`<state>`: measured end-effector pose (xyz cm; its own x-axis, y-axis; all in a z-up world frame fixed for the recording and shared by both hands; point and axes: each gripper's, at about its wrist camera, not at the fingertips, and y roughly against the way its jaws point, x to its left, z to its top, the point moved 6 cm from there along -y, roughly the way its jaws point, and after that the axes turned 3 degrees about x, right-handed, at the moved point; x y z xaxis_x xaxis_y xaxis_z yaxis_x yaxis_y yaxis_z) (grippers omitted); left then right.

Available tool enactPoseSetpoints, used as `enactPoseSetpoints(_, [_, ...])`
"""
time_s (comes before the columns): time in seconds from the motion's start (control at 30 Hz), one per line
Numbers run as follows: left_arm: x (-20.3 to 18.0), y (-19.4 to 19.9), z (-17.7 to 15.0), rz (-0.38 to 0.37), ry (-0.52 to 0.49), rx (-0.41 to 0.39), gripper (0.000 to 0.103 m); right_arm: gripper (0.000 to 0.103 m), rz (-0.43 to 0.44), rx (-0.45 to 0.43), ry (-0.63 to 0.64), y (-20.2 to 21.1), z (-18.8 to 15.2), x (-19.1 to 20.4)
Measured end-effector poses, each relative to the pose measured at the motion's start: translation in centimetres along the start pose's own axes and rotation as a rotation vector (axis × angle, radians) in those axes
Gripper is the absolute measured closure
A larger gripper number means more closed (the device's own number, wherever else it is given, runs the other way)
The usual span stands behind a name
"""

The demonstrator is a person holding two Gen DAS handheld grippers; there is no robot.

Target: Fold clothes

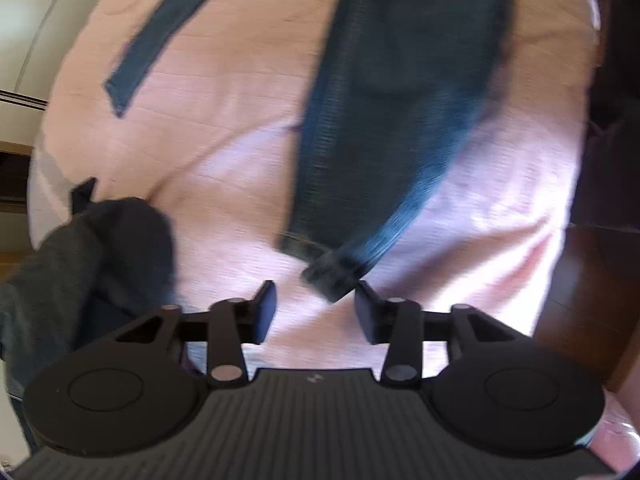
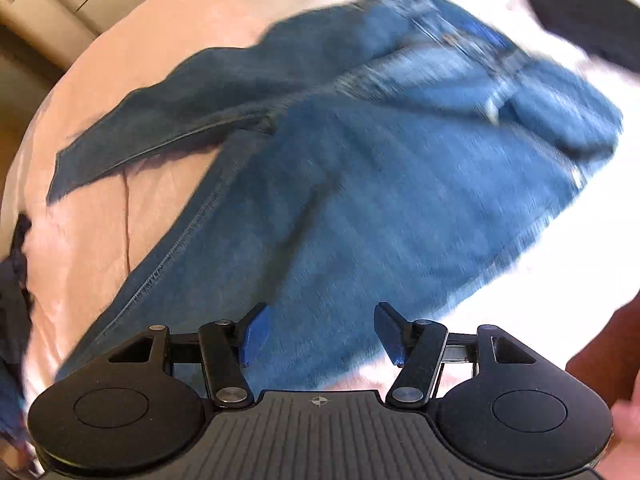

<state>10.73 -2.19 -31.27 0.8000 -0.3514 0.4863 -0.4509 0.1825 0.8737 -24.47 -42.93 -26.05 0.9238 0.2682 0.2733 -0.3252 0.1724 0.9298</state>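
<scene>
No brand name, label or legible writing is shown in either view; only a small pale mark is seen on the ribbed housing of each tool, too small to be read.

Left wrist view: A pair of blue jeans (image 1: 384,112) is seen spread on a pink bedsheet (image 1: 224,152). One leg is drawn toward the camera, and its hem end is blurred and lies just beyond the fingertips of the left gripper (image 1: 316,308). The second leg (image 1: 148,36) is laid apart at upper left, its hem cut straight. The denim is rendered dark, almost navy, in this view, with a stitched seam visible along one edge. The jaws of the left gripper are held partly apart with nothing between them; whether the right-hand pad brushes the hem cannot be told. A dark grey garment (image 1: 100,248) is seen bunched at the left edge of the sheet.

Right wrist view: The jeans (image 2: 360,184) are shown in a lighter, mid-blue wash, with a double-stitched side seam running diagonally and the waist region, heavily blurred, at upper right. The right gripper (image 2: 320,332) is held above the denim with its blue-padded jaws set fairly wide and nothing clamped. A dark cloth (image 2: 580,12) is seen at the upper right corner, and part of a hand (image 2: 624,416) at the lower right edge.
</scene>
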Motion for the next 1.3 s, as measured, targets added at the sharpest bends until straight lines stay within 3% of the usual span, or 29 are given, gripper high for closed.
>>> enactPoseSetpoints(0.13, [3.9, -0.7, 1.1, 0.059, 0.003, -0.009, 0.062, 0.042, 0.0, -0.036, 0.229, -1.4, 3.1, 5.2])
enactPoseSetpoints(0.27, [7.8, -2.8, 4.3, 0.127, -0.009, 0.002, 0.061, 0.042, 0.039, -0.045, 0.417, -3.1, 6.3, 9.7])
enactPoseSetpoints(0.33, [9.5, -4.2, 6.9, 0.165, -0.035, -0.004, 0.056, 0.042, 0.043, -0.044, 0.5, -4.4, 7.5, 11.0])
enactPoseSetpoints(0.4, [11.2, -6.1, 9.9, 0.191, -0.054, -0.024, 0.043, 0.042, 0.049, -0.032, 0.566, -6.4, 8.7, 11.8])
enactPoseSetpoints(0.5, [13.9, -9.2, 14.3, 0.233, -0.105, -0.062, 0.039, 0.042, 0.022, 0.001, 0.651, -9.6, 10.4, 12.5])
enactPoseSetpoints(0.73, [21.9, -19.8, 22.6, 0.355, -0.216, -0.146, 0.039, 0.042, -0.037, 0.023, 0.75, -12.4, 11.4, 12.5])
enactPoseSetpoints(0.97, [26.3, -28.6, 25.9, 0.443, -0.364, -0.154, 0.04, 0.042, -0.116, -0.023, 0.707, -12.8, 10.1, 12.0])
enactPoseSetpoints(1.03, [26.5, -29.3, 26.1, 0.462, -0.404, -0.162, 0.049, 0.042, -0.146, -0.025, 0.715, -13.5, 9.7, 12.2])
enactPoseSetpoints(1.07, [26.6, -29.5, 26.1, 0.452, -0.41, -0.15, 0.084, 0.042, -0.161, -0.025, 0.716, -13.8, 9.7, 12.2])
enactPoseSetpoints(1.1, [26.9, -29.3, 25.8, 0.443, -0.4, -0.131, 0.099, 0.042, -0.169, -0.024, 0.714, -14.1, 9.6, 12.2])
enactPoseSetpoints(1.17, [27.7, -27.7, 25.1, 0.443, -0.353, -0.116, 0.1, 0.042, -0.184, -0.021, 0.707, -14.5, 9.5, 12.1])
enactPoseSetpoints(1.3, [27.8, -21.0, 21.9, 0.441, -0.257, -0.12, 0.1, 0.042, -0.204, -0.011, 0.694, -14.1, 9.5, 12.3])
